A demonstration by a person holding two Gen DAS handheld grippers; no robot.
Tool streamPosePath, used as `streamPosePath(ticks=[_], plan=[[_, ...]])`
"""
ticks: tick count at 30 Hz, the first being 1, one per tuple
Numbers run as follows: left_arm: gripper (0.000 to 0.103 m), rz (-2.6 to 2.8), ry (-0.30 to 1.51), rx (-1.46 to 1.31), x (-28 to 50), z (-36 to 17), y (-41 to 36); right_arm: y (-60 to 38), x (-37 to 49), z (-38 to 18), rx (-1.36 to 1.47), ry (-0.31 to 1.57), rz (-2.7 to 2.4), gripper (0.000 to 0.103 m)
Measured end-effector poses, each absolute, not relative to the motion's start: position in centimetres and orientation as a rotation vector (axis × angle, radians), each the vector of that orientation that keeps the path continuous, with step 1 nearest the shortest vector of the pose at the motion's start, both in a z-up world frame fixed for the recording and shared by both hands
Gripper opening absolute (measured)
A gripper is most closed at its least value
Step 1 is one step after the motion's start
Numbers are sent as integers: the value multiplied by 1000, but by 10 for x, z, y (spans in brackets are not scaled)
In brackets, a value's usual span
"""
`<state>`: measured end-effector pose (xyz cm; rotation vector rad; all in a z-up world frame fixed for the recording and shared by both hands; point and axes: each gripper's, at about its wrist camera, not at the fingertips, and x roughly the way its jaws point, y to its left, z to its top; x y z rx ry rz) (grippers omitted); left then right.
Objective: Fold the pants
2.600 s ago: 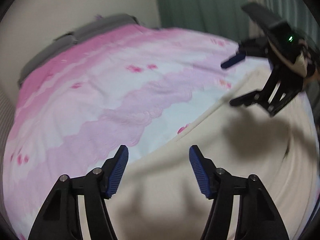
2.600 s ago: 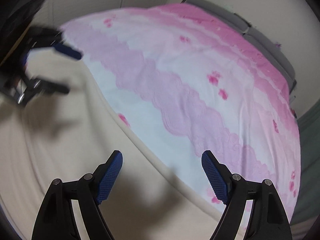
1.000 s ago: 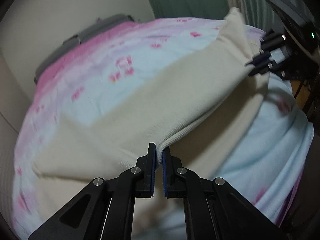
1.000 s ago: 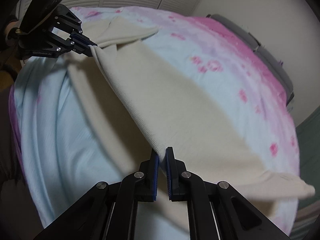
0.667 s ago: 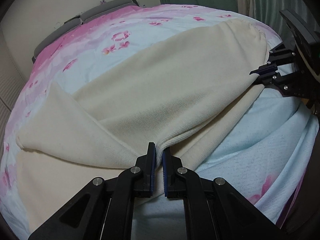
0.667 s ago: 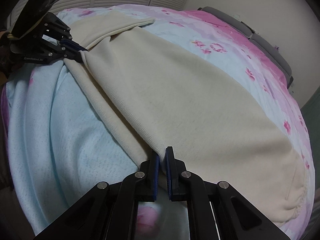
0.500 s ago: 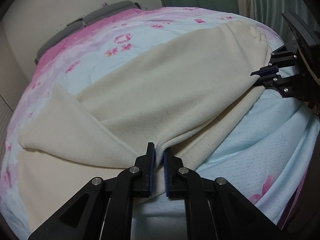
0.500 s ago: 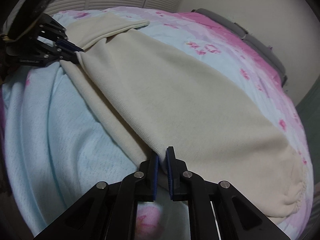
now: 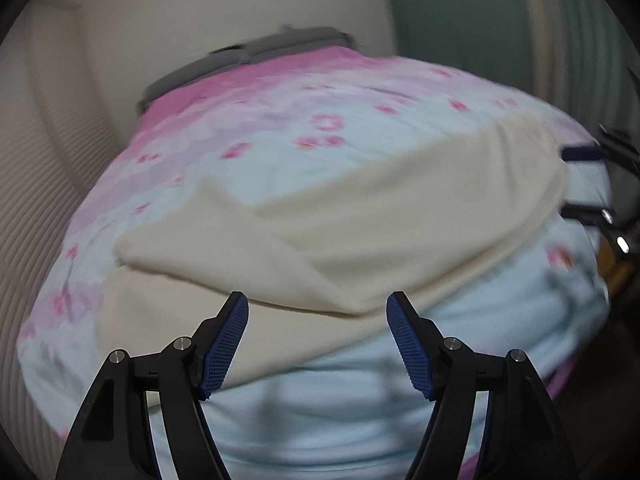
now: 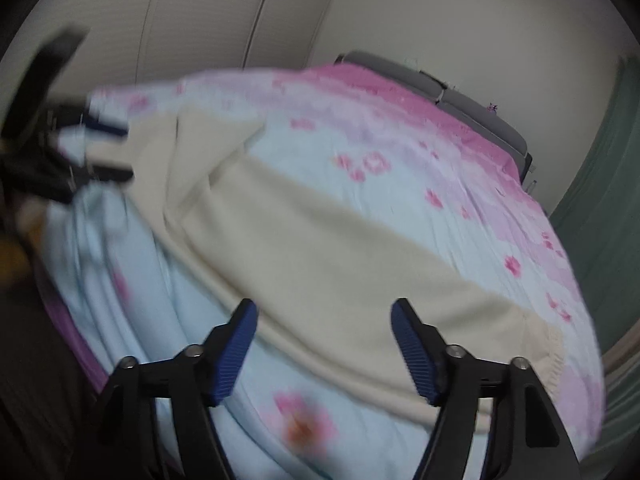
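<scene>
The cream pants (image 9: 360, 232) lie folded lengthwise on the pink and pale blue floral bedspread (image 9: 280, 136), near its front edge. My left gripper (image 9: 318, 344) is open and empty, just in front of the pants' near folded edge. My right gripper (image 10: 324, 344) is open and empty, in front of the pants (image 10: 320, 248) near the elastic cuff end (image 10: 548, 344). The right gripper also shows at the right edge of the left wrist view (image 9: 584, 184), open beside the pants. The left gripper shows blurred in the right wrist view (image 10: 108, 148).
A grey headboard or mattress edge (image 9: 248, 56) sits at the far end of the bed against a cream wall. Green curtains (image 9: 460, 12) hang at the far right. Slatted cream doors (image 10: 200, 16) stand beside the bed. The bedspread (image 10: 120, 280) hangs over the near side.
Both grippers were shut on the pants' edge half a second ago. Both have opened, let go and drawn back a little. The pants now rest flat on the bed.
</scene>
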<state>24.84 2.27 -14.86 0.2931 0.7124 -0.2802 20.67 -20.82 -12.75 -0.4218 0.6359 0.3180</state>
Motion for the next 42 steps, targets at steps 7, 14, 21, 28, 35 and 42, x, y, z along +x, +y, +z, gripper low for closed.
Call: streamPosePath(ticks=[7, 14, 21, 28, 35, 42], plan=[[78, -38, 627, 76, 293, -109, 110, -133, 323, -94, -71, 603, 414, 74], [79, 171, 603, -23, 347, -115, 200, -42, 448, -143, 119, 788, 475, 74], [79, 284, 653, -128, 390, -150, 263, -4, 529, -205, 225, 973, 499, 67], [79, 304, 665, -154, 403, -167, 281, 16, 552, -233, 221, 1047, 581, 9], [79, 348, 658, -148, 365, -146, 289, 37, 503, -184, 172, 891, 701, 9], [79, 441, 601, -157, 292, -117, 318, 101, 408, -133, 43, 752, 956, 9]])
